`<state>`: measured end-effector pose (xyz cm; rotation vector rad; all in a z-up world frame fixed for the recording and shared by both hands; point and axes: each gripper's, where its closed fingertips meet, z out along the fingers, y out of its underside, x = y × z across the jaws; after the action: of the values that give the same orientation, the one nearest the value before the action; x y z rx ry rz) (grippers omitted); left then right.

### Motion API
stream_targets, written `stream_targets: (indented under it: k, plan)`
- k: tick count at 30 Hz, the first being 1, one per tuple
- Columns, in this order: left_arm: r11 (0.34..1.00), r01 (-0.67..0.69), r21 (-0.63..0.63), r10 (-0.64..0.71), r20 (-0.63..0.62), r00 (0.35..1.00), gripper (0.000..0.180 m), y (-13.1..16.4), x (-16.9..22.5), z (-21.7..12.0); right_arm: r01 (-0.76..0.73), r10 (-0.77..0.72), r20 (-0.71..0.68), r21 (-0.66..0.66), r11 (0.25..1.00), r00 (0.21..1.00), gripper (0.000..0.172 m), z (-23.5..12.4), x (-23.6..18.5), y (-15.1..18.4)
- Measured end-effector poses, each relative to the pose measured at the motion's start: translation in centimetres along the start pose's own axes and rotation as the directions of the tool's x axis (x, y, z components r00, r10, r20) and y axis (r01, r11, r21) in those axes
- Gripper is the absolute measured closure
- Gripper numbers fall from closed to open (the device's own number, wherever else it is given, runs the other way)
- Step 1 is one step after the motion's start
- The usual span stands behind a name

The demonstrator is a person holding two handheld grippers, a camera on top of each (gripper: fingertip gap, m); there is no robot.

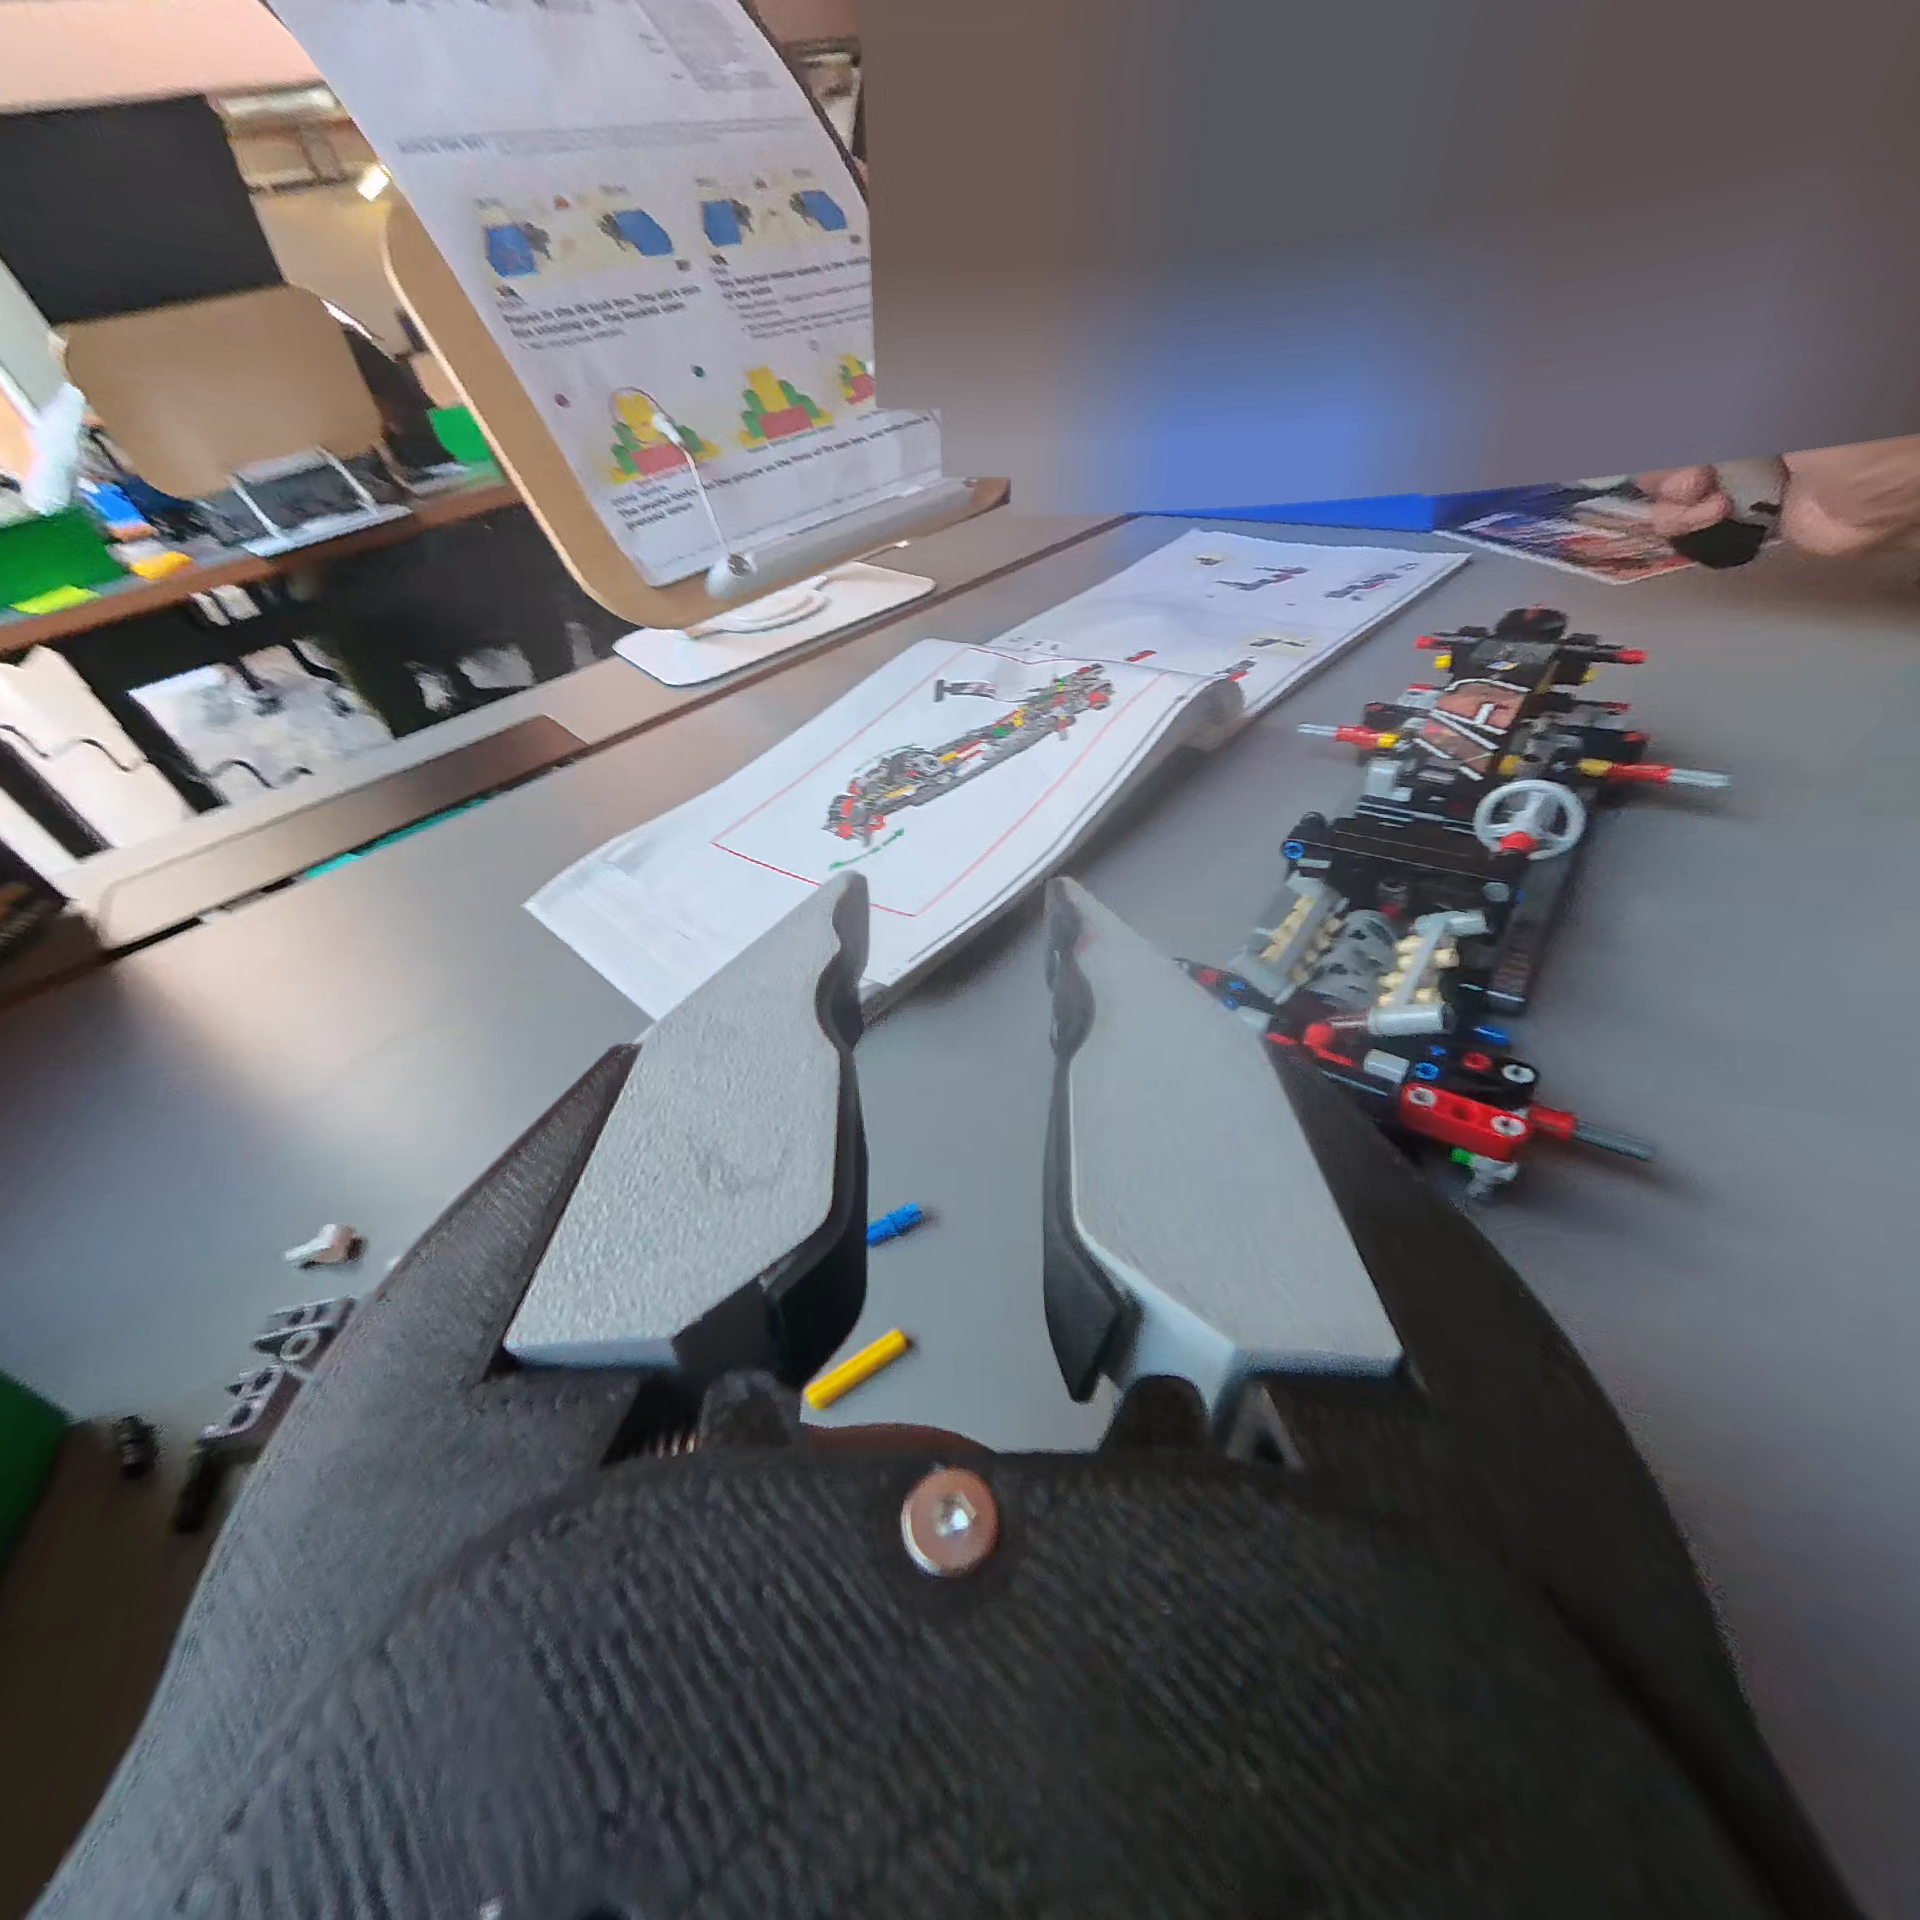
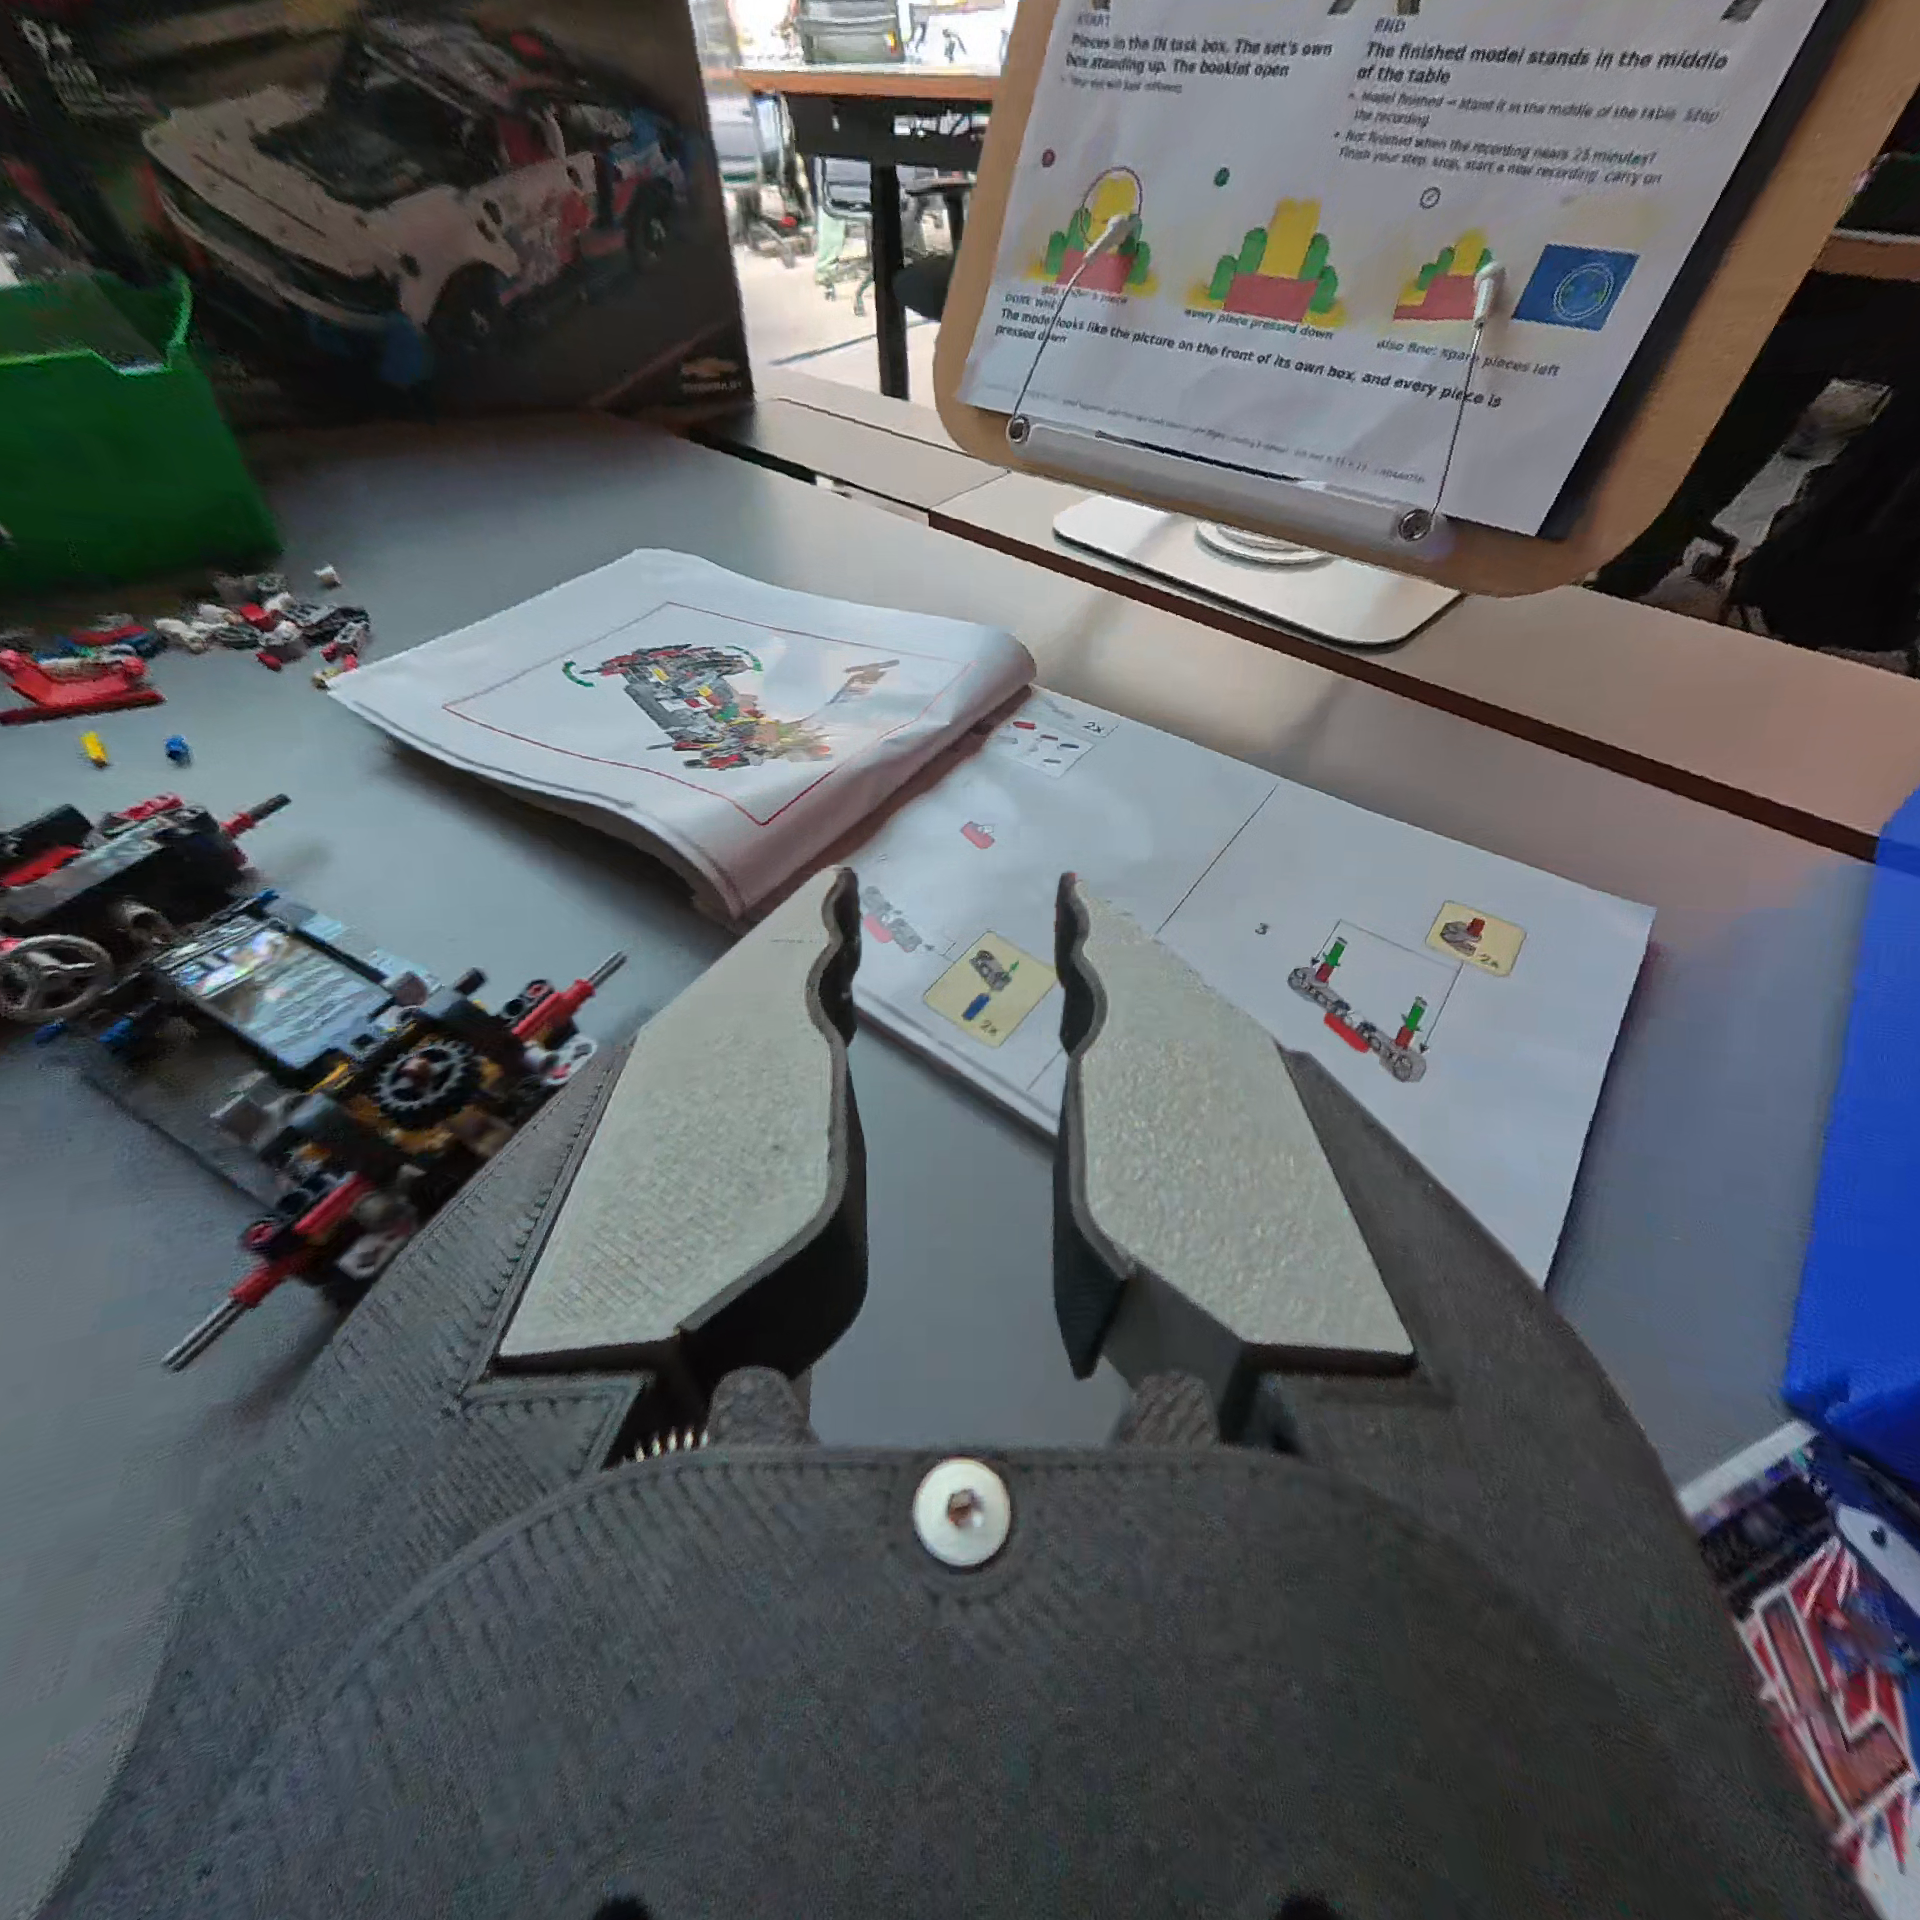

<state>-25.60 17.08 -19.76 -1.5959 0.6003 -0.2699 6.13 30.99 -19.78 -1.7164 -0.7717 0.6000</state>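
Both grippers, left (image 1: 956, 914) and right (image 2: 956, 914), hang open and empty over the booklet (image 2: 727, 727), half-built chassis (image 1: 1455, 883) beside it, loose parts (image 2: 260, 623) around.

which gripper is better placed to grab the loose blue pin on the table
Left, probably. The blue pin lies on the table right below the open, empty left gripper. From the right gripper, also open, the pin sits far off beyond the chassis.
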Motion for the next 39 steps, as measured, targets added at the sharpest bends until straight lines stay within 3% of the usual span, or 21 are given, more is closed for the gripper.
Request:
stream_targets:
  k: [4,10,20,32,39]
  plan:
    - [0.999,-0.053,0.013,0.052,0.058,0.997,0.152,-0.2,-0.6,0.0,0.003,-0.004,0.023,0.034,0.999,1.0,0.138,2.7,1.6,0.7]
    - [1.0,-0.01,0.03,0.008,0.071,0.997,0.152,-0.2,-1.6,-0.1,-0.013,0.012,0.01,0.099,0.995,1.0,0.141,2.9,3.3,0.3]
    - [0.999,0.03,0.044,-0.035,0.102,0.994,0.155,-0.1,-3.2,-0.5,0.069,-0.069,-0.009,0.056,0.996,0.998,0.146,5.1,3.4,0.4]
    - [0.999,-0.022,0.028,0.018,0.132,0.991,0.155,-0.1,-3.0,-0.5,0.055,-0.057,0.033,0.078,0.995,0.998,0.149,4.8,2.9,0.2]
    - [1.0,-0.019,0.004,0.018,0.082,0.996,0.155,0.2,-2.4,-0.1,0.029,-0.04,0.152,0.068,0.997,0.988,0.155,4.9,1.7,0.4]
